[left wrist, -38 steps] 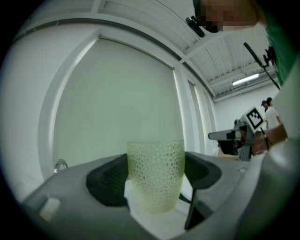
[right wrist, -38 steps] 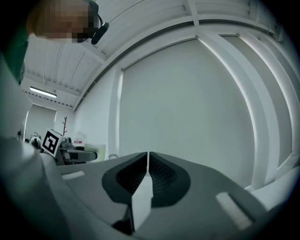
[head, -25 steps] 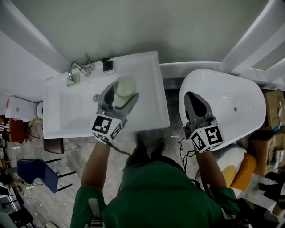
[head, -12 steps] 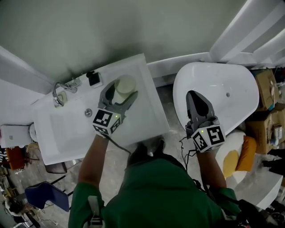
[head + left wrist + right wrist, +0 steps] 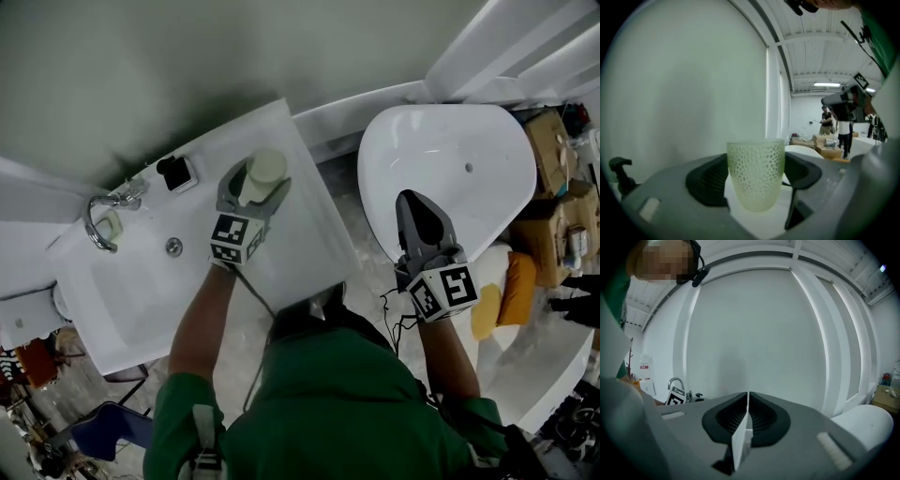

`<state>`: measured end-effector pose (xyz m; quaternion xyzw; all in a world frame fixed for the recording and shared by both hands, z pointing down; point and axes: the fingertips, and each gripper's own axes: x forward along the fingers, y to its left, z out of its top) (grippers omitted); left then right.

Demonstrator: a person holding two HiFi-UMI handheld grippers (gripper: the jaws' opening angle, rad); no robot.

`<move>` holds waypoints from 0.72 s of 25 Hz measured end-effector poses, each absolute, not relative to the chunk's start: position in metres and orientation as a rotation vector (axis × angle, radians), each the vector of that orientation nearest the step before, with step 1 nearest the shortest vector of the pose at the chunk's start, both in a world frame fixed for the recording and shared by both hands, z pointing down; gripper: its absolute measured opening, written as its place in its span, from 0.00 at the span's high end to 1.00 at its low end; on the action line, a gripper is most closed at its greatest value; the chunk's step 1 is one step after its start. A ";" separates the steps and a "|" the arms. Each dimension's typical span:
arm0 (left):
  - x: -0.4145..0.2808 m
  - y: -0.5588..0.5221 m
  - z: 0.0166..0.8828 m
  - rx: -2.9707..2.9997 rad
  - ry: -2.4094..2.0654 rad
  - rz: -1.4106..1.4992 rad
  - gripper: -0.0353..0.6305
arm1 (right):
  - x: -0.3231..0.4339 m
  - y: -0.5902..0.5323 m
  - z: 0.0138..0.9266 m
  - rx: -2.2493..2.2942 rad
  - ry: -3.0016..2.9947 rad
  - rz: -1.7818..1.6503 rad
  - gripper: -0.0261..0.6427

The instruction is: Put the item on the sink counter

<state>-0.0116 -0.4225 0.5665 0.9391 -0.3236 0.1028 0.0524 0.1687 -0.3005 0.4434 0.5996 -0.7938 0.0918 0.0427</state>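
A pale green cup [image 5: 265, 171] with a dotted lattice wall [image 5: 756, 174] stands upright between the jaws of my left gripper [image 5: 256, 183], which is shut on it. It is over the flat right part of the white sink counter [image 5: 309, 234]; white counter surface shows just beneath the cup, and I cannot tell if its base touches. My right gripper [image 5: 418, 214] hangs over the white bathtub [image 5: 450, 141], shut and holding nothing; its jaws [image 5: 747, 401] meet along a thin line.
A chrome faucet [image 5: 98, 217], a black pump dispenser [image 5: 176, 172] and the basin drain [image 5: 173, 247] lie left of the cup. Cardboard boxes [image 5: 555, 141] stand beyond the tub. A blue chair [image 5: 94, 433] is at the lower left. People [image 5: 839, 131] stand far off.
The head view has swung, so the sink now lies slanted. My left gripper with the cup has edged slightly toward the back of the counter. The right gripper has hardly moved.
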 end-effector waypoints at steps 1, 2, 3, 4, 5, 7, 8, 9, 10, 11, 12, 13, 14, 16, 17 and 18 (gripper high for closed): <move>-0.007 -0.425 0.574 2.857 -0.968 0.324 0.40 | 0.169 -0.302 0.445 1.836 -2.420 0.286 0.94; -0.003 -0.427 0.580 2.860 -0.952 0.338 0.40 | 0.170 -0.303 0.448 1.837 -2.413 0.291 0.94; 0.001 -0.430 0.587 2.863 -0.938 0.351 0.40 | 0.171 -0.304 0.451 1.837 -2.406 0.298 0.94; 0.004 -0.433 0.594 2.864 -0.926 0.365 0.40 | 0.171 -0.306 0.454 1.837 -2.399 0.308 0.94; 0.006 -0.436 0.603 2.862 -0.913 0.383 0.40 | 0.171 -0.308 0.458 1.838 -2.393 0.319 0.94; 0.009 -0.439 0.618 2.857 -0.880 0.422 0.40 | 0.171 -0.312 0.467 1.837 -2.379 0.343 0.94; 0.012 -0.441 0.624 2.858 -0.862 0.435 0.40 | 0.171 -0.314 0.471 1.836 -2.372 0.355 0.94; 0.015 -0.442 0.629 2.859 -0.844 0.443 0.40 | 0.172 -0.315 0.475 1.835 -2.367 0.366 0.94; 0.017 -0.444 0.634 2.860 -0.829 0.453 0.40 | 0.172 -0.317 0.479 1.832 -2.362 0.375 0.94; 0.019 -0.445 0.639 2.860 -0.817 0.463 0.40 | 0.172 -0.318 0.483 1.830 -2.358 0.383 0.94; 0.021 -0.446 0.645 2.860 -0.808 0.473 0.40 | 0.172 -0.320 0.487 1.827 -2.355 0.391 0.94; 0.022 -0.448 0.650 2.860 -0.802 0.482 0.40 | 0.172 -0.321 0.491 1.824 -2.351 0.399 0.94; 0.023 -0.449 0.655 2.861 -0.797 0.492 0.40 | 0.171 -0.323 0.494 1.821 -2.349 0.407 0.94; 0.026 -0.451 0.662 2.864 -0.790 0.511 0.40 | 0.170 -0.325 0.499 1.814 -2.346 0.421 0.94; 0.026 -0.451 0.665 2.866 -0.787 0.519 0.40 | 0.169 -0.326 0.501 1.811 -2.347 0.428 0.94; 0.027 -0.451 0.667 2.868 -0.785 0.527 0.40 | 0.167 -0.327 0.503 1.806 -2.349 0.434 0.94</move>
